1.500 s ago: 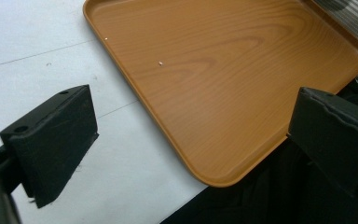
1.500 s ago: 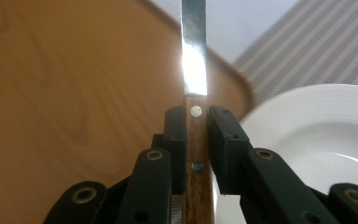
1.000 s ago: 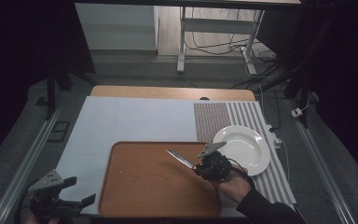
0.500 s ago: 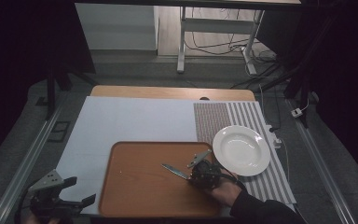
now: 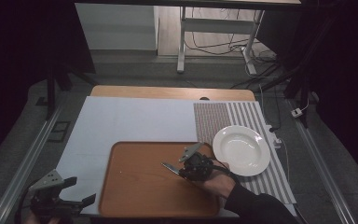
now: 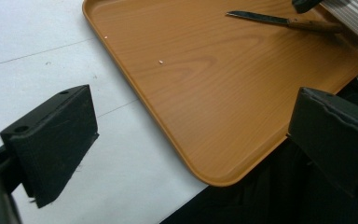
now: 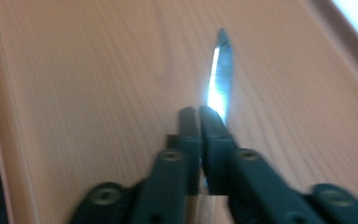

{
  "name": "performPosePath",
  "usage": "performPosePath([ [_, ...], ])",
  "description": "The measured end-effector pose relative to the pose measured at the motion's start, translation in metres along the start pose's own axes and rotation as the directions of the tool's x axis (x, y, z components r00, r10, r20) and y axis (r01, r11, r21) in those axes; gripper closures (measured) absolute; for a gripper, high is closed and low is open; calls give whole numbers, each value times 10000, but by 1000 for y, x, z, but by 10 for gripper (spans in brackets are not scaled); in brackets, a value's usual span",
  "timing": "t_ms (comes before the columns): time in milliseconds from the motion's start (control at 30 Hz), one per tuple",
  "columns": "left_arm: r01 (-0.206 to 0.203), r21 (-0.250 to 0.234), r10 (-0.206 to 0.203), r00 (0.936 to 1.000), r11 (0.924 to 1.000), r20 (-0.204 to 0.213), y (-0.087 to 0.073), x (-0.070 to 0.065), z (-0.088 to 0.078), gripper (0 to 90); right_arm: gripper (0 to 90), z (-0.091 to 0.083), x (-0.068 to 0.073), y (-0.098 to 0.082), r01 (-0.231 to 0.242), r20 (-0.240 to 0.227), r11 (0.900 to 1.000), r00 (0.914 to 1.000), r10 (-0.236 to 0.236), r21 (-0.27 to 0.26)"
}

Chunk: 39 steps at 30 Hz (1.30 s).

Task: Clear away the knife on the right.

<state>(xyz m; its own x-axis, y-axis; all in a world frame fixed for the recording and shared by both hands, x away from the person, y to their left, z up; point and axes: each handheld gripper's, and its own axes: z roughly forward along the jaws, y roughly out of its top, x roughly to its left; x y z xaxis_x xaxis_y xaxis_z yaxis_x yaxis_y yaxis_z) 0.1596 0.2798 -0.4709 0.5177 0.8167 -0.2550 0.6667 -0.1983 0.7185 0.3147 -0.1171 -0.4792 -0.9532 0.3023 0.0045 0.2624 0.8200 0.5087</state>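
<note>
The right gripper (image 5: 182, 170) had its fingers clenched on the handle end of a knife (image 5: 170, 167), which hung over the right half of the wooden tray (image 5: 121, 196) on the bench (image 5: 121, 121). In the right gripper view the two fingers stood pressed together with only the blade's root between them, and the blade (image 7: 220, 79) ran straight on from the fingertips, its point directed away from the hand. So the knife's long axis lay in line with the gripper itself, not across it. In the high view that axis ran slantwise over the tray, the tip aimed toward the tray's left and slightly away from the person, the handle buried under the gripper body. Whether the blade touched the tray's floor or hovered just above it could not be told; the left gripper view showed the knife (image 6: 270, 19) lying very low and nearly flat to the wood.

The white plate (image 5: 240, 150) sat on the striped mat just beside the tray's right edge, behind the knife's handle end, not ahead of its point. Any setting down would likely follow the blade's line leftward over bare wood.

The left gripper (image 5: 58, 198) rested well apart at the near left corner of the bench, its fingers (image 6: 51, 140) spread wide and holding nothing, so the right hand was much the nearer to the knife
</note>
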Motion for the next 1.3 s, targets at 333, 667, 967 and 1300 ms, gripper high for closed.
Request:
performPosePath([
  [333, -30, -20, 30, 10000, 10000, -2, 0, 0, -1, 12, 900, 21, -3, -2, 267, -289, 9959, 9993, -243, 861],
  [667, -45, -27, 45, 10000, 10000, 9, 0, 0, -1, 12, 900, 9, -17, -23, -344, 31, 9928, 9994, 342, 1152],
  [967, -46, -22, 46, 10000, 10000, 35, 0, 0, 0, 12, 900, -10, -34, -50, -1375, 640, 9823, 9894, 1302, 1272],
  [1300, -67, 0, 67, 10000, 10000, 24, 1, -1, 0, 13, 895, -21, -41, -61, -1731, 763, 9798, 9832, 1659, 1005],
])
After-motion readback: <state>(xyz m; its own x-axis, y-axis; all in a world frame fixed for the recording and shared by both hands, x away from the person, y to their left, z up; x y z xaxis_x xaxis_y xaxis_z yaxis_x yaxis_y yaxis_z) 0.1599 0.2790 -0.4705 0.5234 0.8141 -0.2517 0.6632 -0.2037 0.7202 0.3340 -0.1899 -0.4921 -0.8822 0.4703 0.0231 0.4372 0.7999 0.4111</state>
